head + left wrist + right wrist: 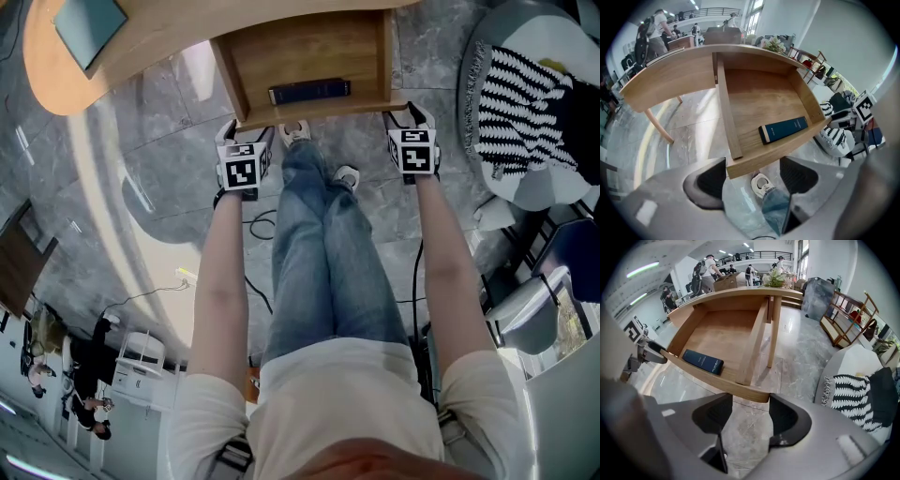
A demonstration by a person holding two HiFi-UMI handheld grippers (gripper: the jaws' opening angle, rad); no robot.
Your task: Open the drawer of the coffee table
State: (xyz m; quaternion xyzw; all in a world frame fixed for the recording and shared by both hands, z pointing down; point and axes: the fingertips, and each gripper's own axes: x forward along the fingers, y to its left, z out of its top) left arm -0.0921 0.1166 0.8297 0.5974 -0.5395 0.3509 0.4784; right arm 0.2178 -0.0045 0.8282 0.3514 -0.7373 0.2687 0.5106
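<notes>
Looks down on the coffee table (56, 70) with its drawer (309, 52) drawn well out from under the top, an open wooden tray. Shows a dark blue book (309, 91) lying flat inside, close to the drawer's front edge and about midway along it. Has the left gripper (248, 133) at the front left corner and the right gripper (405, 117) at the front right corner. Finds the left gripper spread wide in its own view, the corner of the front board at the jaw tips but pinched by neither, with grey stone floor (693, 122) and a white shoe (761, 183) showing through the gap. Finds the right gripper just as wide, the front right corner just above its gap and nothing clamped. Catches a black-and-white striped throw (516, 103) well off past the drawer's right edge.
</notes>
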